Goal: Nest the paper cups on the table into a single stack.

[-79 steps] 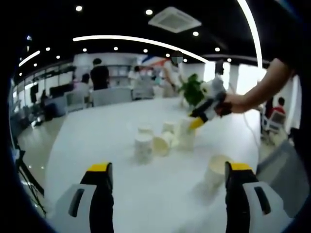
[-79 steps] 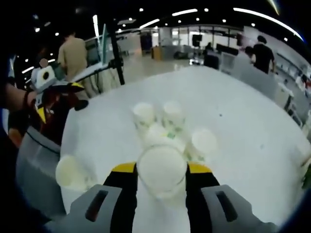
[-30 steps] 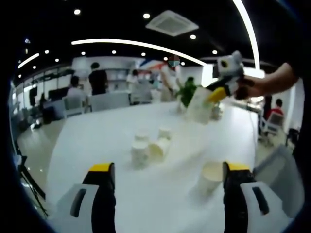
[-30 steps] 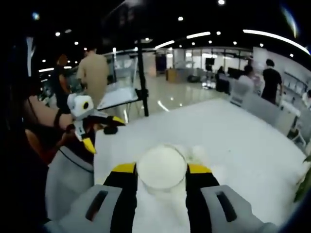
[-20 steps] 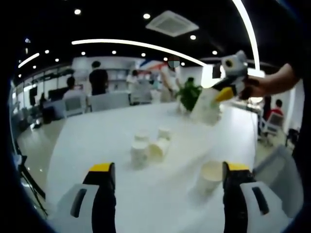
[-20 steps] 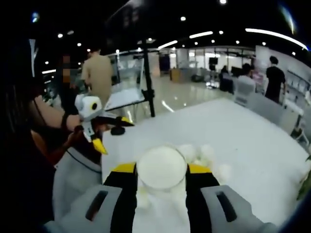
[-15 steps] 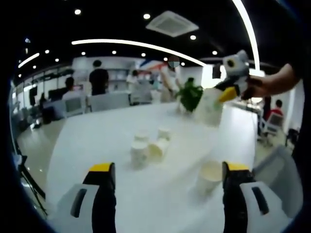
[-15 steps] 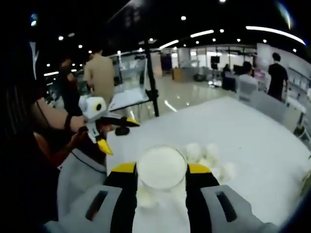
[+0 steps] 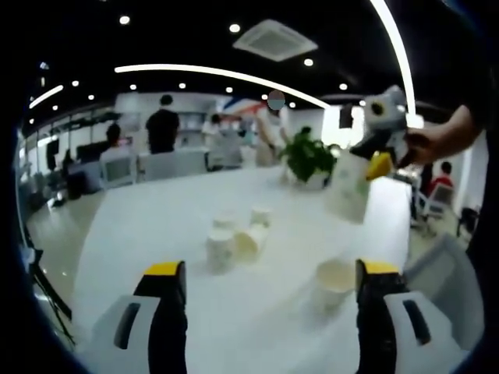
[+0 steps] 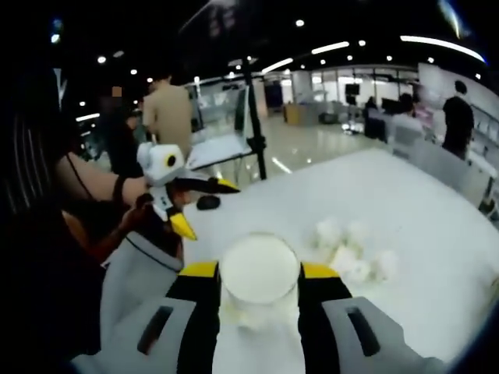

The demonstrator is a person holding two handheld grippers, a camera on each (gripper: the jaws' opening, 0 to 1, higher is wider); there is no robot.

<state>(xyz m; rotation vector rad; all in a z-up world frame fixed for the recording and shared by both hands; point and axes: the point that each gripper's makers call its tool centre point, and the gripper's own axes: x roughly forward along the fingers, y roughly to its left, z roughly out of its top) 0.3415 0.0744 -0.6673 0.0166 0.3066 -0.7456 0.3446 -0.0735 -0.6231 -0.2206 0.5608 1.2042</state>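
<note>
Cup (image 10: 260, 274) pinched between right gripper (image 10: 260, 270) fingers (raised) | left gripper (image 9: 261, 273) fingers spread, empty

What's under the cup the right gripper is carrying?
The held cup hangs in the right gripper above bare white table, near the lone upright cup. In the right gripper view it hides what lies below.

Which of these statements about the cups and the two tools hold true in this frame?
1. The right tool grips a white paper cup. True.
2. The left tool holds a cup. False: its jaws stand open and empty.
3. A lone upright paper cup stands near the left tool's right jaw. True.
4. All cups in the far cluster stand upright. False: one lies on its side.
5. The held cup rests on the white table. False: it is lifted in the air.
</note>
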